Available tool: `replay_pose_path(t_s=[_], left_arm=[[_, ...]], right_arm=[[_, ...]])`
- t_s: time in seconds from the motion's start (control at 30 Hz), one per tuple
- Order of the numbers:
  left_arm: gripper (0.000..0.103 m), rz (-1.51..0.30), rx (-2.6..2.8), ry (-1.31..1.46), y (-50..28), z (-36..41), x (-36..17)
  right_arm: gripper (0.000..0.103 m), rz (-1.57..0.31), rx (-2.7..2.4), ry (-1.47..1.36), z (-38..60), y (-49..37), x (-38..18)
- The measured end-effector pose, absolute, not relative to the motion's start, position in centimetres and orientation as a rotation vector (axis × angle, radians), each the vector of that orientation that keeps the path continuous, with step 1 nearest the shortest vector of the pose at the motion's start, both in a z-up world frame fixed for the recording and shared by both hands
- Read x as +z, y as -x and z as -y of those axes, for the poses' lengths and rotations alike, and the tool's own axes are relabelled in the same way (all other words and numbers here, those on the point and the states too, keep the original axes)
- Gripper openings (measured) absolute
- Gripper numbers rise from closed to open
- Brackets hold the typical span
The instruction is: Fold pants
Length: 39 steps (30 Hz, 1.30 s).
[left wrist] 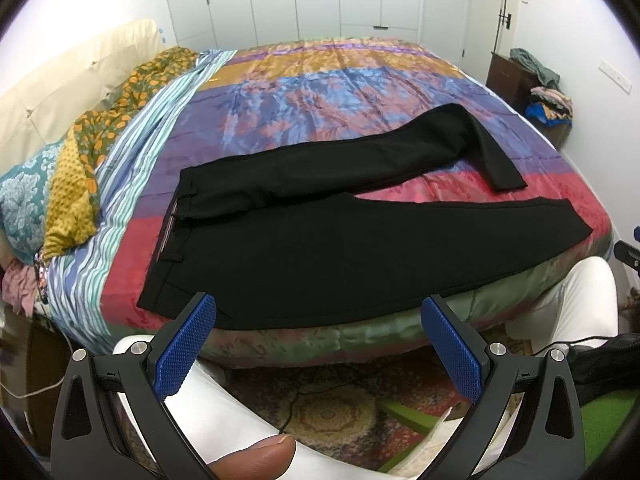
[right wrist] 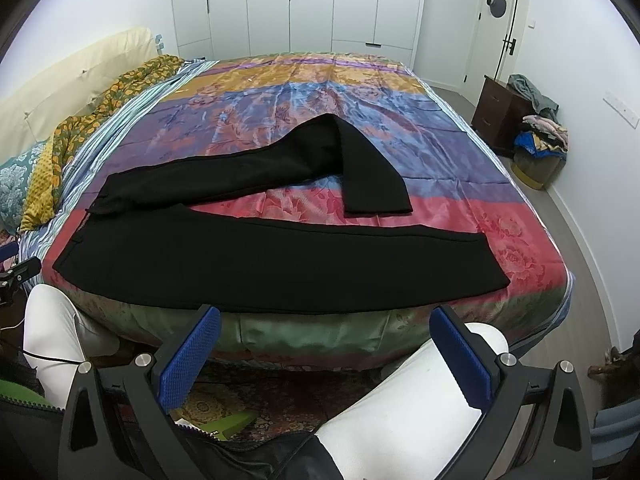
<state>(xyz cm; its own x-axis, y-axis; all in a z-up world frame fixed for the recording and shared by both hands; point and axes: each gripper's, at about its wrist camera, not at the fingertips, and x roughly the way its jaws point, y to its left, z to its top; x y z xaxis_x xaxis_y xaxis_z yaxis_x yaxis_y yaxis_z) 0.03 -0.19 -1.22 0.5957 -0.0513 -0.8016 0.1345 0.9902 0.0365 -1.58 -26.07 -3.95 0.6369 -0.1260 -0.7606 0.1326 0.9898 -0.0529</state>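
Glossy quilted bedspread (right wrist: 280, 92) holds matte black pants (right wrist: 256, 256), far leg bent.

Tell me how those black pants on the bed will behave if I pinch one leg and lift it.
The pants will probably go floppy and drape, since the far leg already lies bent over on itself. They may slide easily, because the bedspread looks shiny and satiny. Both the left gripper and right gripper are open.

Bare bedspread (right wrist: 360, 92) lies open beyond the pants (right wrist: 280, 264); crumpled cloths (left wrist: 80, 168) crowd the bed's left edge, and white-clad knees (right wrist: 400, 408) block the near side.
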Motion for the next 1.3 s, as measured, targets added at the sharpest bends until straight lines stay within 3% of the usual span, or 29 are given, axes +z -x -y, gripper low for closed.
replay_pose_path(t_s=[1.3], left_arm=[[0.102,-0.907,-0.107,-0.120,0.59,1.04,-0.39]], right_arm=[[0.103,-0.855,-0.109,-0.005,25.58,1.43,-4.03]])
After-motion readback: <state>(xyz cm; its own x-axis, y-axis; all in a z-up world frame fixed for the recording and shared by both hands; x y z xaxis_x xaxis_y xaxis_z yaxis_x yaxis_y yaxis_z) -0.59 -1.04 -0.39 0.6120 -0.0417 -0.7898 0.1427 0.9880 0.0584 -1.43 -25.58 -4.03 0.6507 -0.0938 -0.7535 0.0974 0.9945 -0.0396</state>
